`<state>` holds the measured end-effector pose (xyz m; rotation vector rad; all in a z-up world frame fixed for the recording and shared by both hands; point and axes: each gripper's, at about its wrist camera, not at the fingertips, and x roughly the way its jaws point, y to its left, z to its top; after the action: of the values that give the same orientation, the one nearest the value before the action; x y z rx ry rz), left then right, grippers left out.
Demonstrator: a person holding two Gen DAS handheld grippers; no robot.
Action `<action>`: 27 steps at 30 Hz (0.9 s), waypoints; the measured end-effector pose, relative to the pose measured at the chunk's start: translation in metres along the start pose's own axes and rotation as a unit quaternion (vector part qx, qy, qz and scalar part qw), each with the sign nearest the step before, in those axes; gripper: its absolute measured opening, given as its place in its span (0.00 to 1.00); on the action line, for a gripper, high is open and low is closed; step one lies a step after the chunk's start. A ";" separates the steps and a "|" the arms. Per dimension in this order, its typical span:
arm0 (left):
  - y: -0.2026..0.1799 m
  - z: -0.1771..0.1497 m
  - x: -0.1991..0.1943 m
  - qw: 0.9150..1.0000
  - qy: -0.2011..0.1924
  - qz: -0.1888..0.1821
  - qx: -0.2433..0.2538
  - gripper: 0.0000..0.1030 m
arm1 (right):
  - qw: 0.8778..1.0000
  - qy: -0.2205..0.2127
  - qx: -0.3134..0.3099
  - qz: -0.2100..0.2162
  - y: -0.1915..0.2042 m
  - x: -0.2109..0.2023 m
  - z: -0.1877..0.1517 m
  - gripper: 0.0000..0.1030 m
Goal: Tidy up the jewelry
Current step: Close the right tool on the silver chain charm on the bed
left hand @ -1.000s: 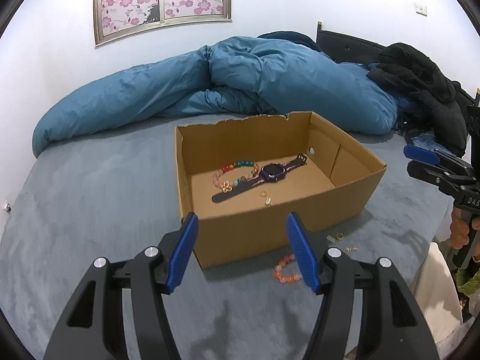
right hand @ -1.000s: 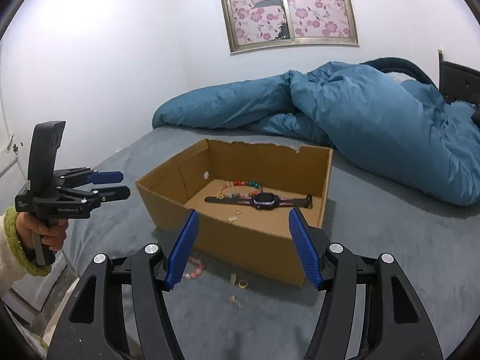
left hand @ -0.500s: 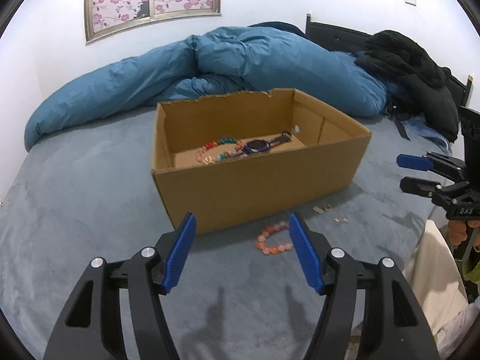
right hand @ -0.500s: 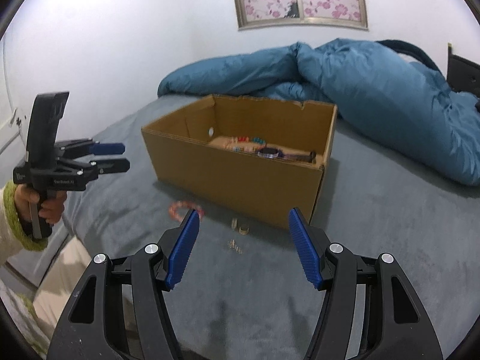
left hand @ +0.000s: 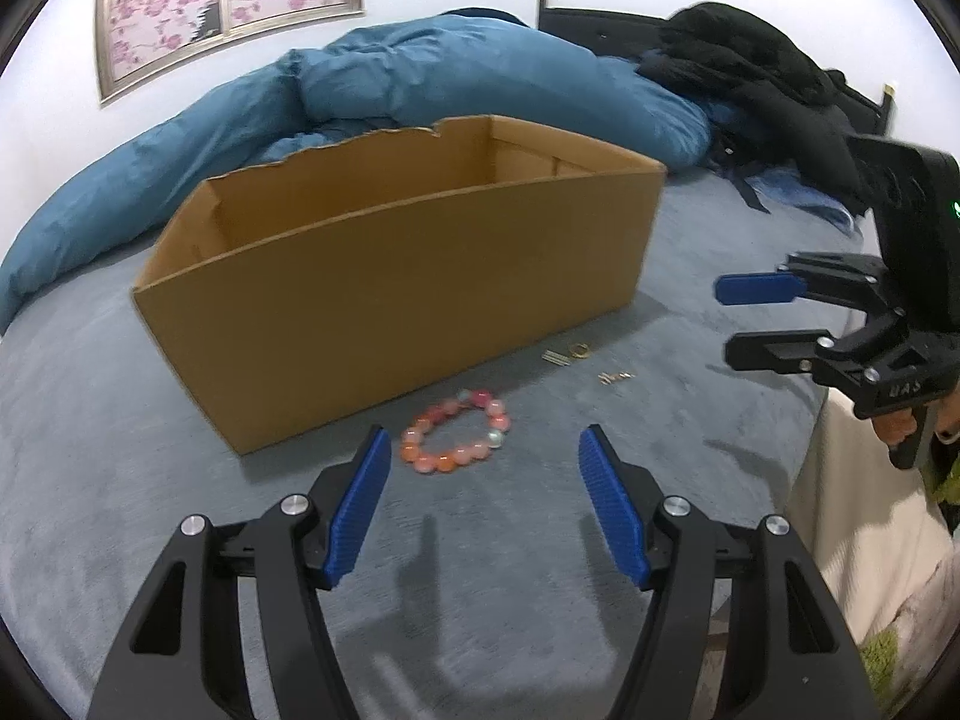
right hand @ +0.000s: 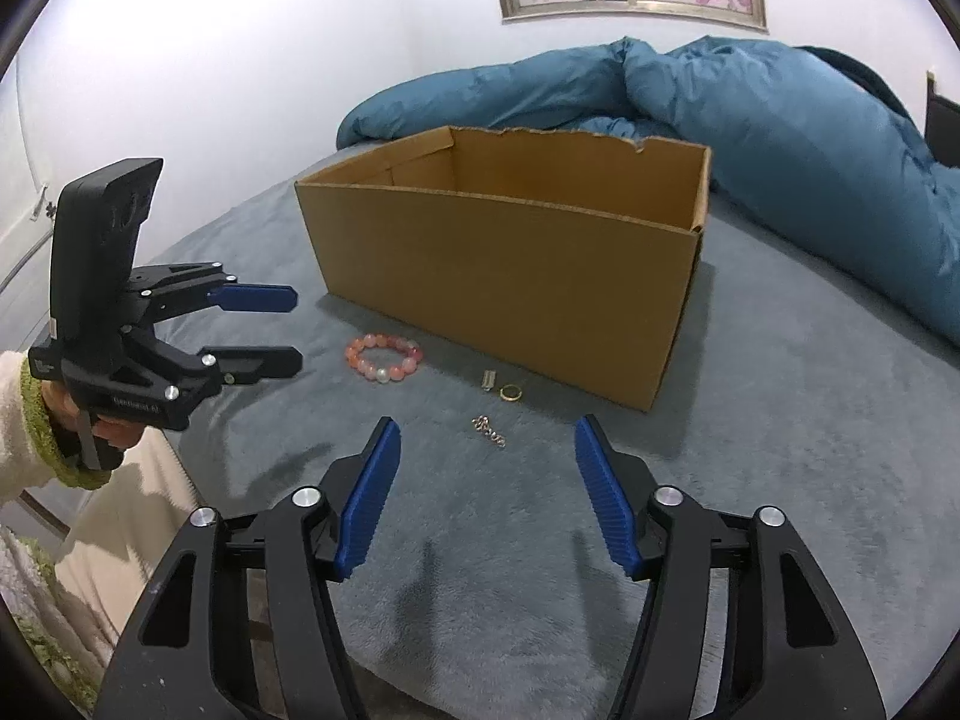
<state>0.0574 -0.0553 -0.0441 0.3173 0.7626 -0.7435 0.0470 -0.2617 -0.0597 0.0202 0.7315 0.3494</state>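
Grey bed (left hand: 150, 510): both tools have dropped toward the pink beaded bracelet (left hand: 455, 433); left tool (left hand: 480, 501) gapes empty, right tool (right hand: 483, 489), also empty, has just been narrowing.

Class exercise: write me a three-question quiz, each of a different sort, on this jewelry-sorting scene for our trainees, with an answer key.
1. True or false: the pink bead bracelet lies inside the cardboard box.
2. Which piece lies nearest ahead of the right gripper? A gold ring; B small chain; C bracelet.
3. Fill in: the left gripper holds ____.

Key: 1 false, it lies on the grey bedspread in front of the box; 2 B; 3 nothing, its jaws stand open.
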 end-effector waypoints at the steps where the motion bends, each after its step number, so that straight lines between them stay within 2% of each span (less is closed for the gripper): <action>1: -0.002 0.000 0.002 1.000 -0.001 -0.003 0.006 0.61 | 1.000 0.003 -0.001 0.002 0.000 0.003 -0.001 0.52; 9: -0.012 0.004 0.020 0.999 -0.006 -0.026 0.043 0.61 | 1.000 0.019 -0.009 0.022 -0.003 0.022 0.000 0.36; 13: -0.014 0.008 0.028 0.998 -0.009 -0.040 0.055 0.61 | 0.999 0.031 -0.015 0.031 -0.002 0.035 0.003 0.32; 20: -0.008 0.018 0.041 0.997 -0.012 -0.063 0.044 0.61 | 0.996 0.077 -0.017 0.032 -0.002 0.066 0.004 0.18; 27: -0.009 0.019 0.045 0.997 -0.010 -0.068 0.043 0.61 | 0.996 0.084 -0.012 0.036 0.000 0.079 0.002 0.16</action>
<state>0.0832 -0.0934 -0.0634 0.3376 0.7390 -0.9075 0.1028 -0.2360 -0.1091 -0.0060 0.8944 0.4320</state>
